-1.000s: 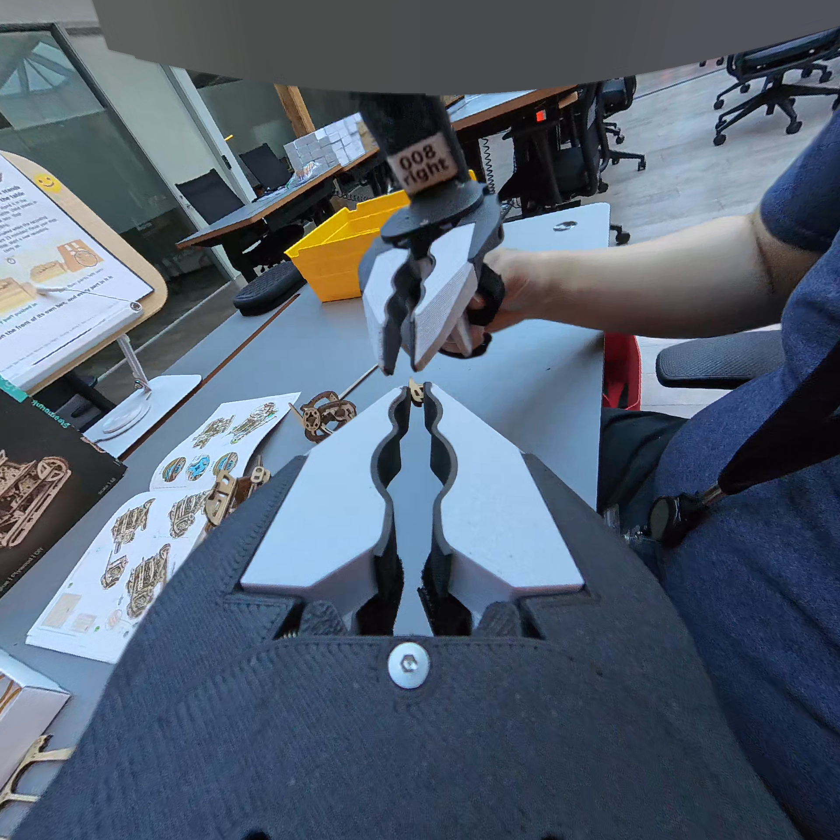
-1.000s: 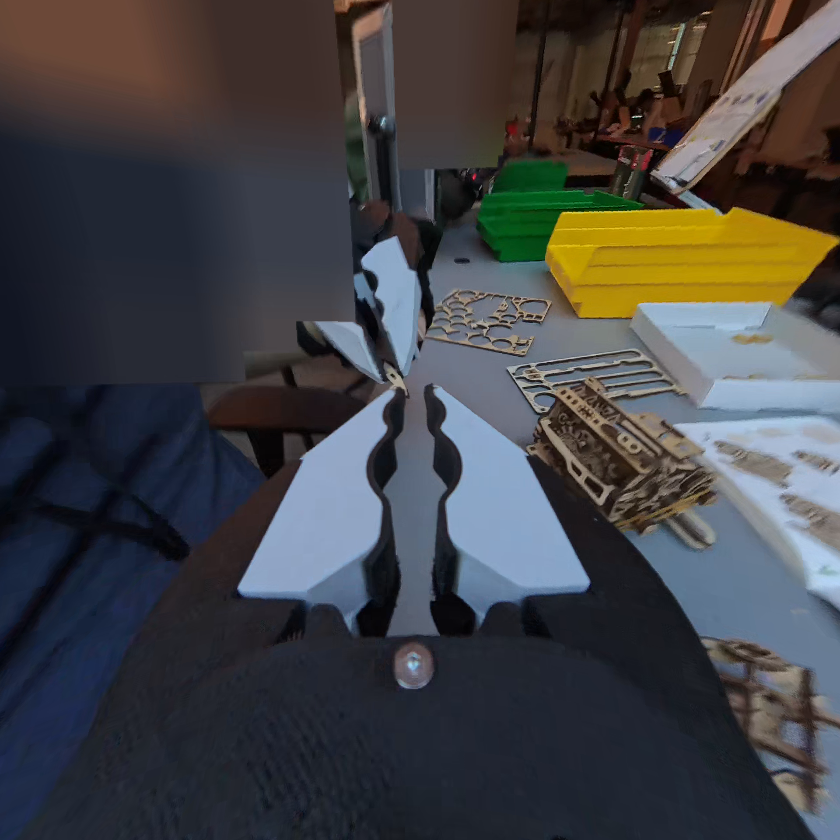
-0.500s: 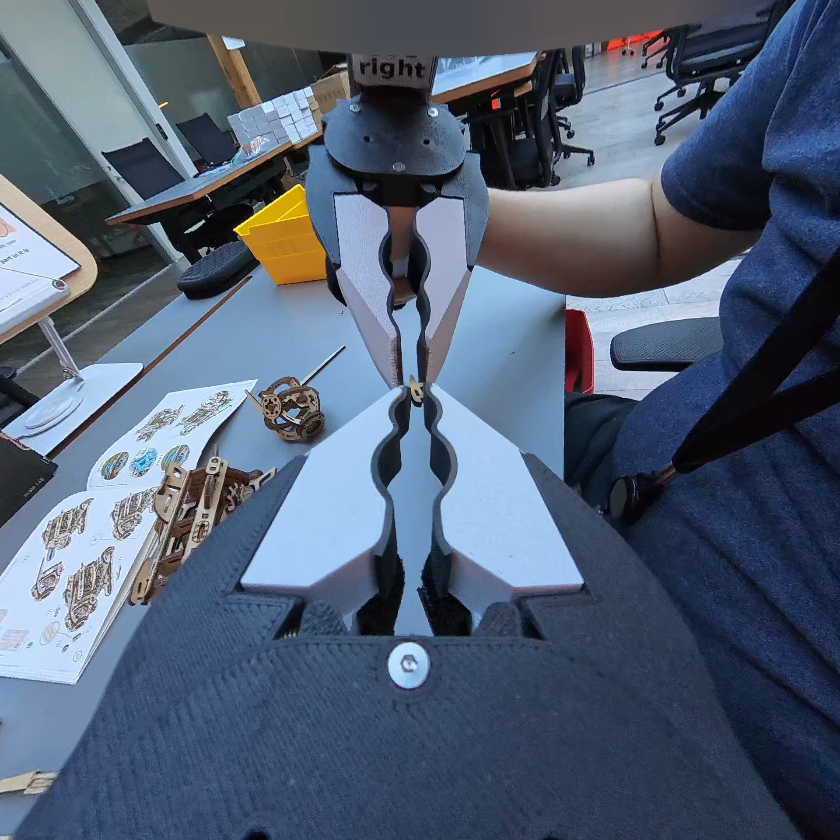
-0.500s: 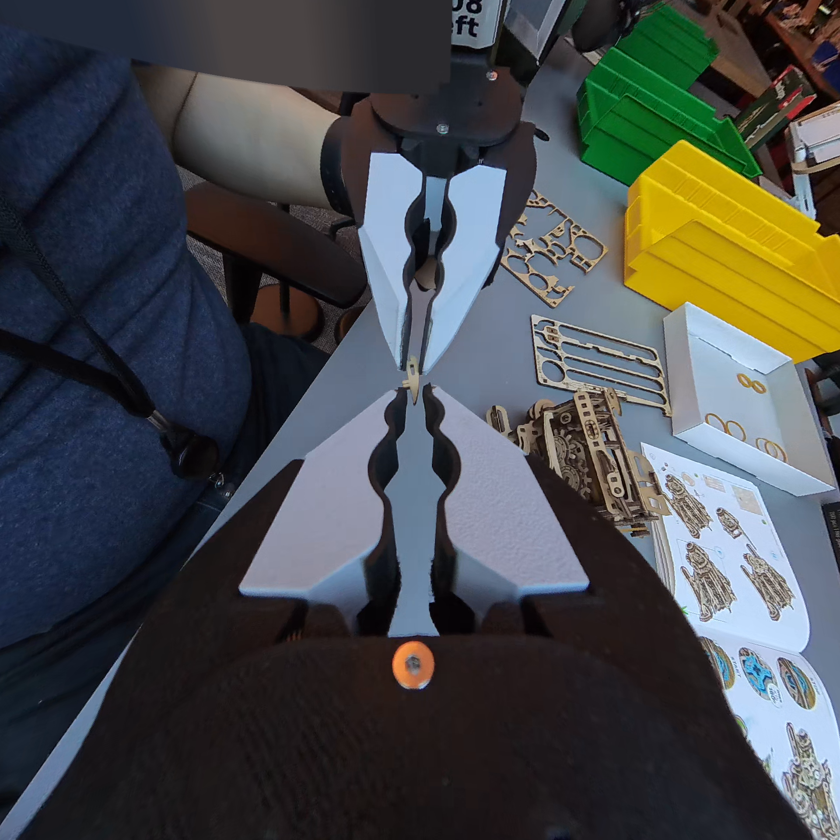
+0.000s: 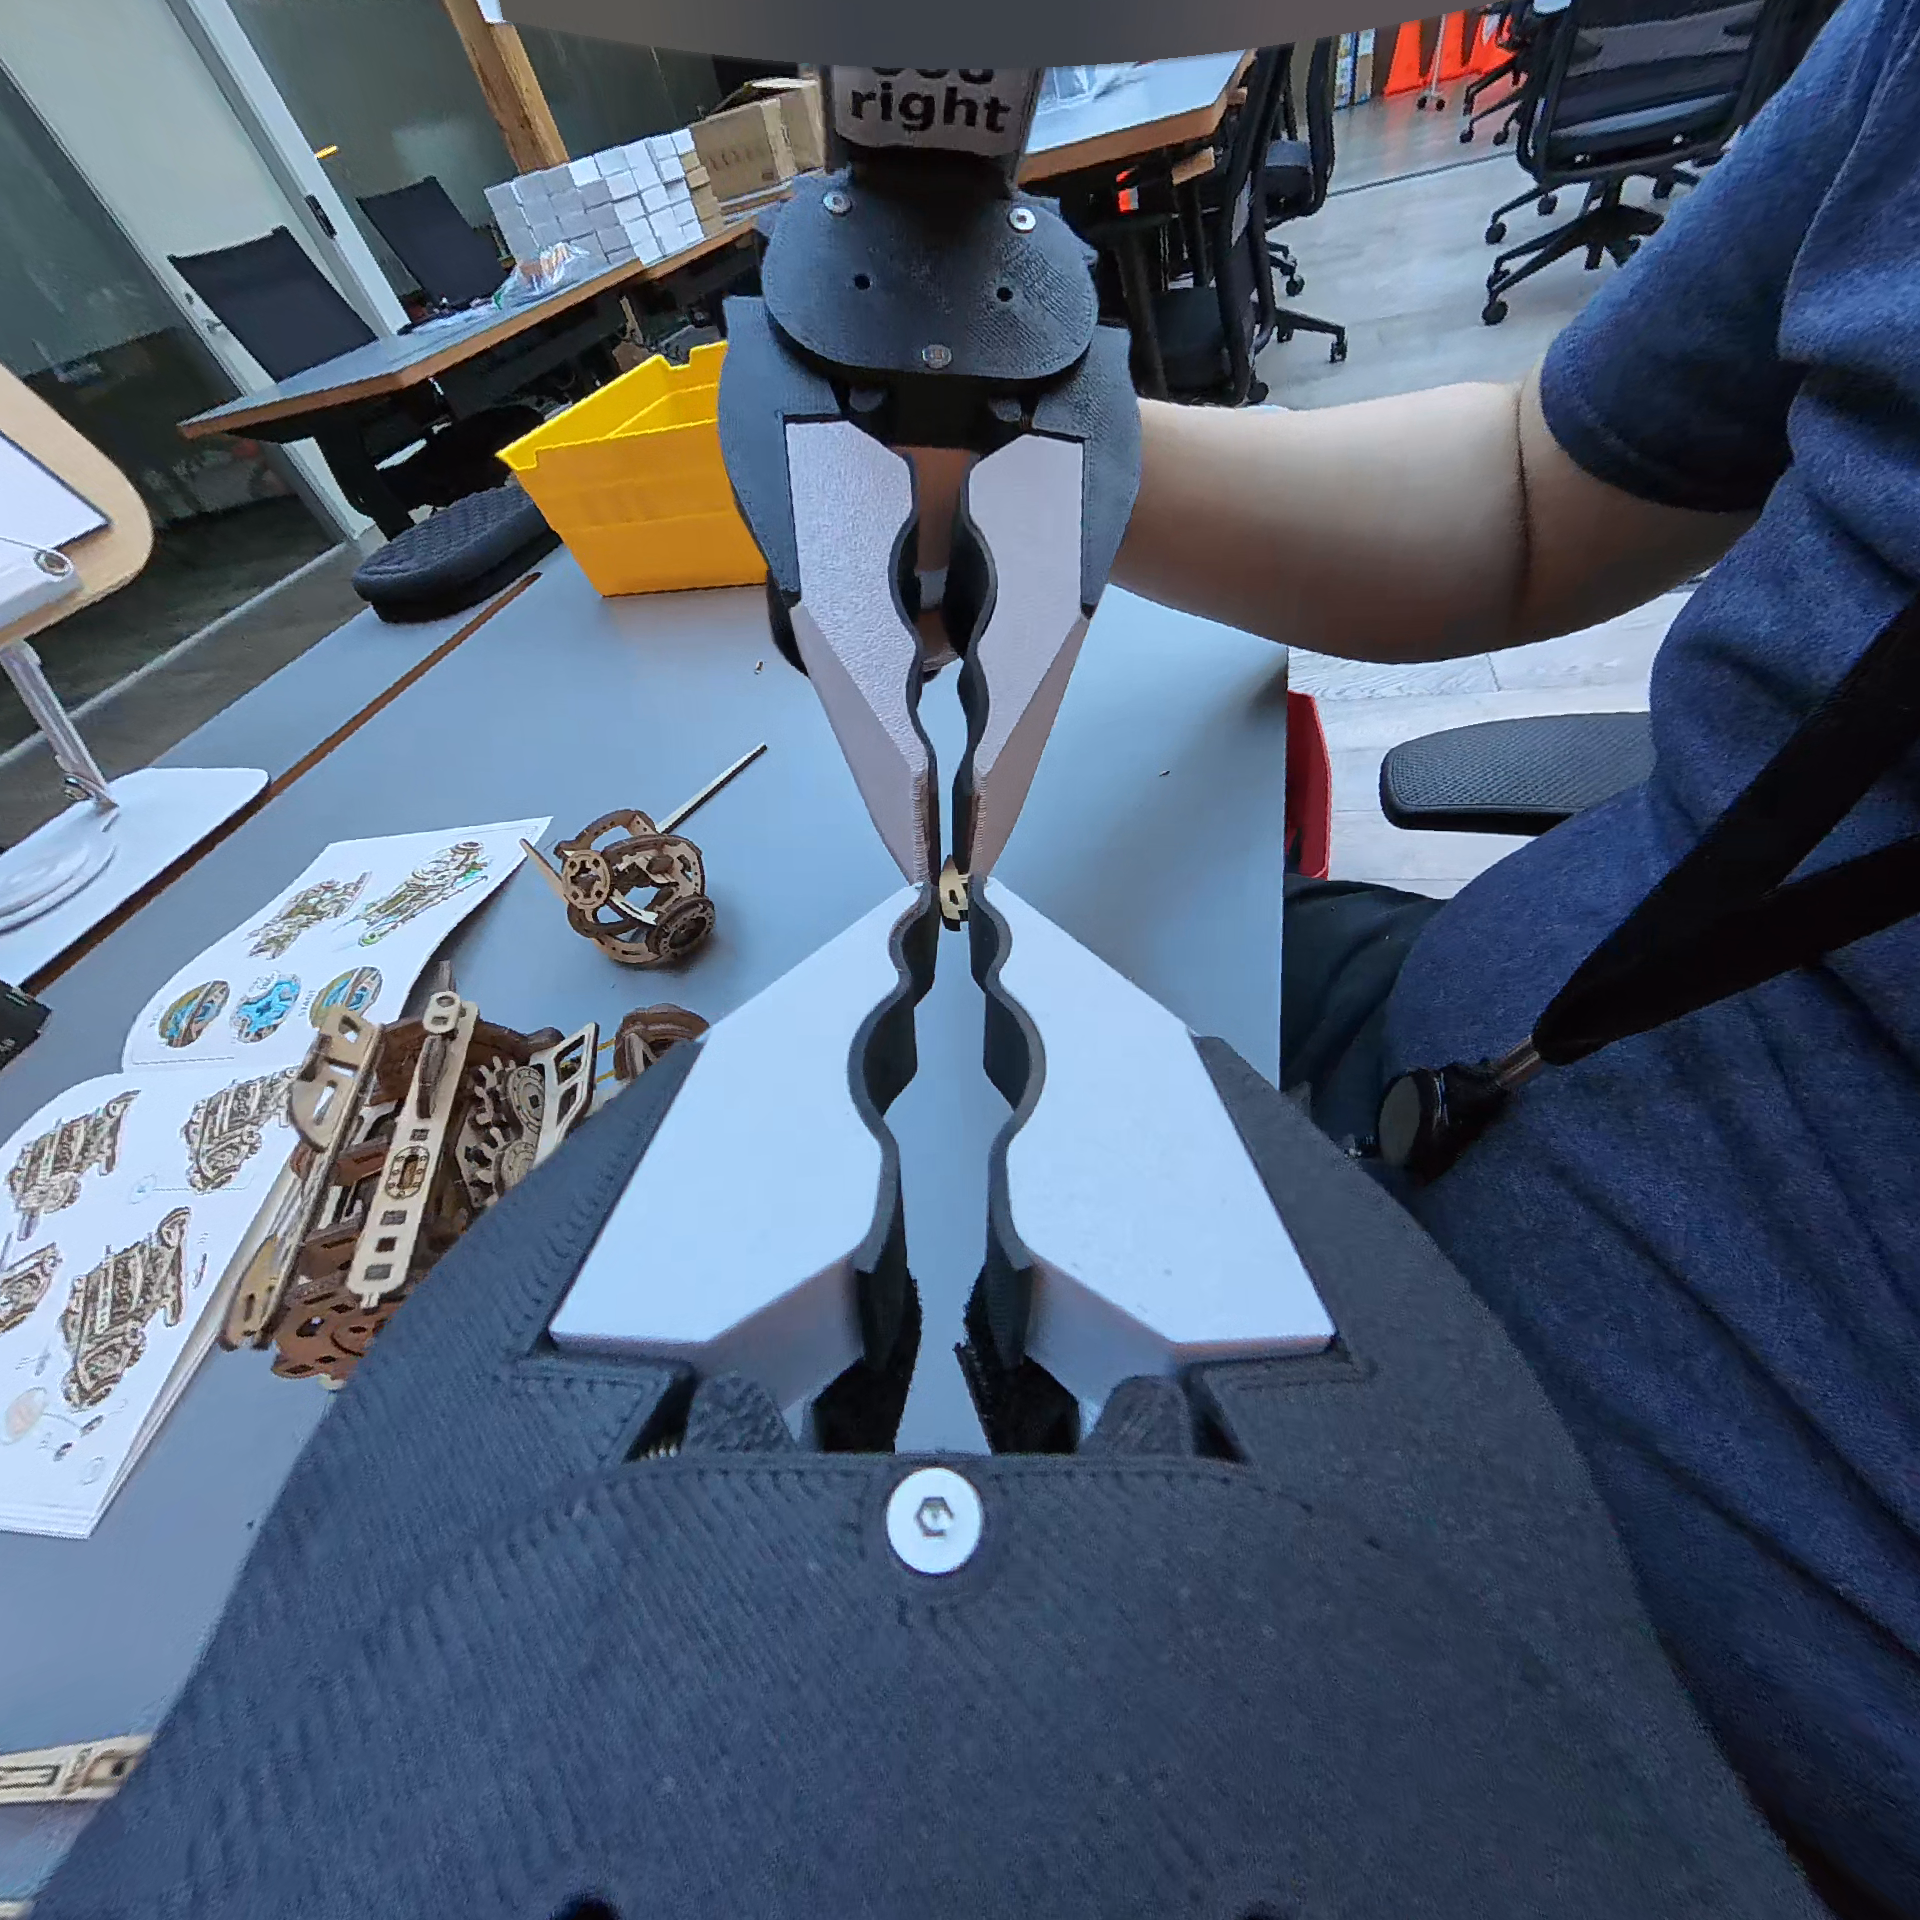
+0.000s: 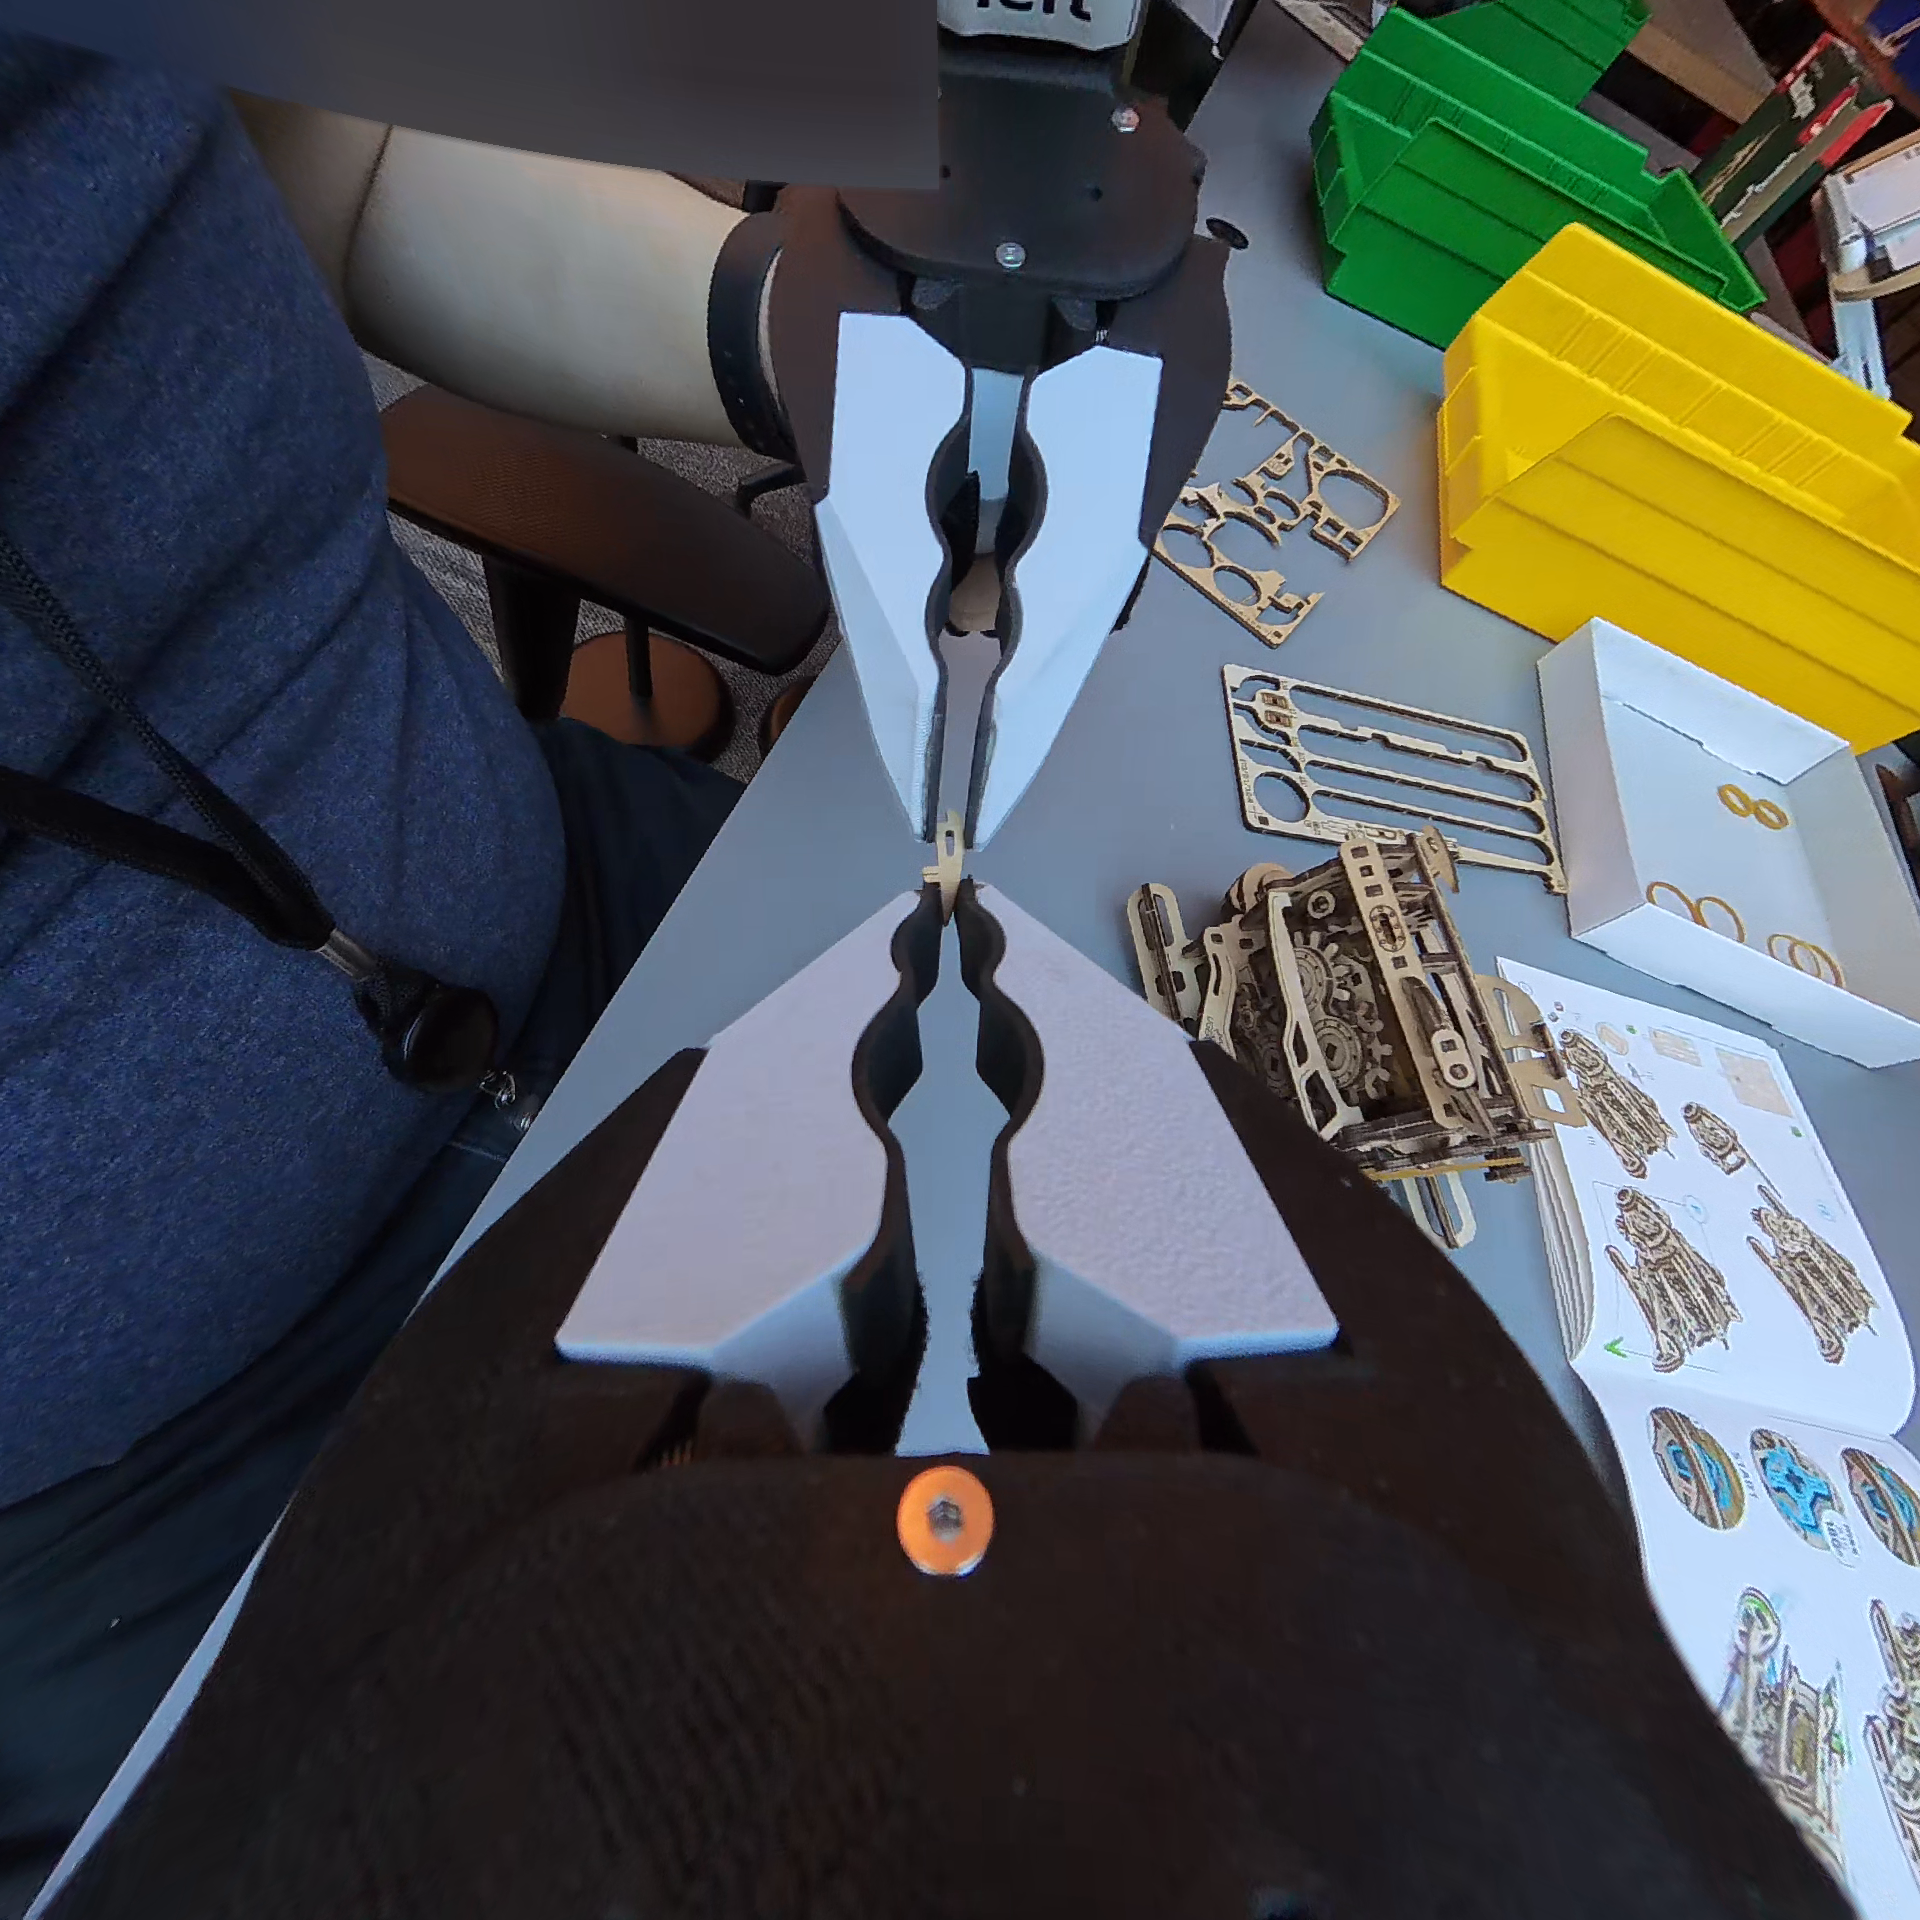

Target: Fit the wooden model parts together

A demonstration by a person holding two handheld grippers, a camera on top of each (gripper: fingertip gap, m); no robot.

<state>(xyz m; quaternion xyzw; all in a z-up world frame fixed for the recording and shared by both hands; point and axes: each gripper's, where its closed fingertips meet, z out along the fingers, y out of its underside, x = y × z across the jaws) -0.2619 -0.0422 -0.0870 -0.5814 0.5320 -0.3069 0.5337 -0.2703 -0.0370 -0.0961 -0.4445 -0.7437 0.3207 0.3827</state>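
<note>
Open-plan office, daylight, grey bench (image 5: 582, 707) in front.

Behind bench: long desk (image 5: 436, 353) w/ dark top and wood edge, stacked white boxes (image 5: 603, 203) and a cardboard box (image 5: 743, 145) on it. Wood post (image 5: 504, 83) and glass partitions (image 5: 94, 312) at left; black chairs (image 5: 281, 301) by the glass. Right side: pale wood-look floor (image 5: 1392, 260), black office chairs (image 5: 1621, 114) on castors, orange cone (image 5: 1397, 47) far back. Dark mesh armrest (image 5: 1507, 769) just off bench edge. Other view: brown chair arm (image 6: 582, 540) over grey carpet (image 6: 457, 561); far corner dim, cluttered, can't tell detail.
</note>
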